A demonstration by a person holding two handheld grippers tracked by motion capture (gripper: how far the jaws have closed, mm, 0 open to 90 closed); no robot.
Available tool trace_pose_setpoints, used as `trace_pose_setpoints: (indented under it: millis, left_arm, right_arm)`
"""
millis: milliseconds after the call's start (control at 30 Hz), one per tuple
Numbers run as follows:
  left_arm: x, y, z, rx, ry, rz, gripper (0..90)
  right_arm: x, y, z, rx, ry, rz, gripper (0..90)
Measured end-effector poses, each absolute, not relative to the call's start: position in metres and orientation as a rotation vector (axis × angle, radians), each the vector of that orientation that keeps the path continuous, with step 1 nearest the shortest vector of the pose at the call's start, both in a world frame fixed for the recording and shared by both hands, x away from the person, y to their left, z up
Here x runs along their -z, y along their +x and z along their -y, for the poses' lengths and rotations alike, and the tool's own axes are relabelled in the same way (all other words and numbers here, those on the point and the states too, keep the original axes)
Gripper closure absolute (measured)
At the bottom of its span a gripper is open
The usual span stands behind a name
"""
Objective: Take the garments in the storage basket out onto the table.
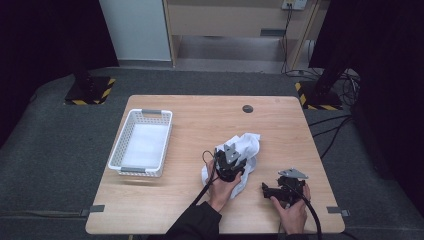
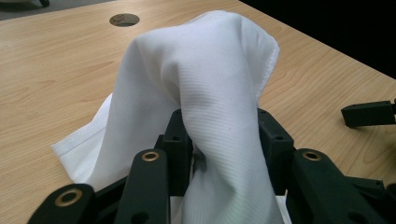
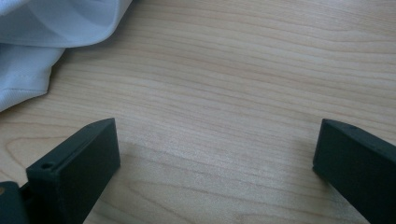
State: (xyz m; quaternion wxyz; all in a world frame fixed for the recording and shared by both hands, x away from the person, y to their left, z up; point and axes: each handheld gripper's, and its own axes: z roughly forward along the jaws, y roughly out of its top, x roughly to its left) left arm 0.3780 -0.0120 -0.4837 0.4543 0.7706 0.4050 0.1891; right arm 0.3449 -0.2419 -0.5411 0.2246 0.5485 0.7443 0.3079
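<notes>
White cloth (image 1: 243, 152) lies bunched on the table (image 1: 200, 120), right of centre & toward the near edge, well apart from the white basket (image 1: 141, 142) by the left edge. Left tool (image 1: 231, 167) sits on the cloth's near part, a hand behind it. In left gripper view a fold of cloth (image 2: 205, 88) rises up as a hump and drapes down between the 2 jaws; jaws stand only a little apart w/ fabric filling the gap, but can't tell if the pads actually press on it. Right tool (image 1: 272, 191) rests low near the table's near-right corner, just beside the cloth, not touching it. Right gripper view: jaws spread wide over bare wood, nothing between them; cloth edge (image 3: 51, 42) at upper left. Small dark round cap (image 1: 247, 108) near the far edge.
</notes>
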Motion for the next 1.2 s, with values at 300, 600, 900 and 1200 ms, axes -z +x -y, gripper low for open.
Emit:
trace_pose_setpoints:
  millis: [300, 600, 900, 1200]
  left_arm:
    - [0.488, 0.379, 0.011, -0.428, 1.923, -1.016, 56.4]
    - [0.494, 0.383, 0.009, -0.367, 1.969, -1.039, 38.6]
    - [0.496, 0.384, 0.007, -0.367, 1.988, -1.057, 27.8]
    - [0.498, 0.384, 0.005, -0.355, 2.024, -1.06, 18.8]
  right_arm:
    - [0.541, 0.345, 0.242, -0.85, 1.513, -2.053, 0.7]
    - [0.541, 0.345, 0.242, -0.85, 1.513, -2.053, 0.7]
    - [0.541, 0.345, 0.242, -0.849, 1.513, -2.053, 0.6]
    - [0.541, 0.345, 0.242, -0.85, 1.513, -2.053, 0.7]
